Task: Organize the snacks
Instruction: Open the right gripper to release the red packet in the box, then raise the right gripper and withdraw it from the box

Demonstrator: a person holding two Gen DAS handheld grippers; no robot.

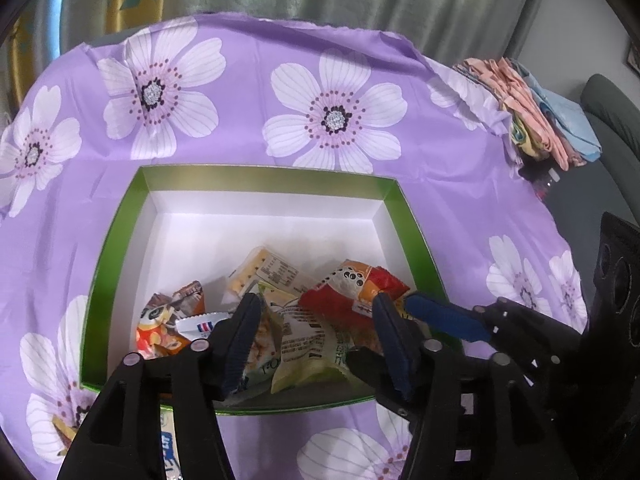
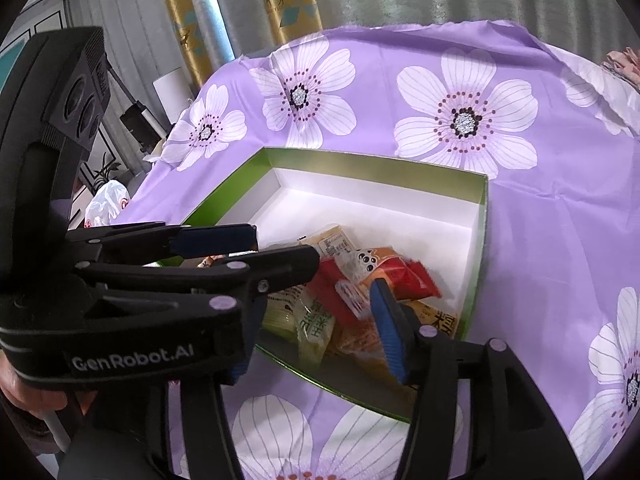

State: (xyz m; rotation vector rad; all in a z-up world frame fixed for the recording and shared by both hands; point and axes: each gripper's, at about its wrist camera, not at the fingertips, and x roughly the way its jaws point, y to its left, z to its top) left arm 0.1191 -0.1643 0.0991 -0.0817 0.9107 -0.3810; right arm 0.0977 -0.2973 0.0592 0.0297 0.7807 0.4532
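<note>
A green box [image 1: 260, 176] with a white inside stands on the purple flowered cloth, with several snack packets heaped at its near end. My left gripper [image 1: 316, 300] hangs over the heap with its jaws apart. A pale green packet [image 1: 308, 344] lies between them in the box, and the pads do not press on it. Behind it are a red and orange packet [image 1: 352, 292] and a yellow cracker packet [image 1: 268, 268]. My right gripper [image 2: 316, 296] is open over the red packet [image 2: 408, 276]. The left gripper [image 2: 284, 248] crosses in front and hides its left finger.
A stack of folded cloths [image 1: 540, 120] sits at the table's far right edge. One more packet [image 1: 168, 440] lies on the cloth [image 1: 280, 40] outside the box, near left. Curtains hang behind the table. A hand [image 2: 32, 392] holds the left gripper's handle.
</note>
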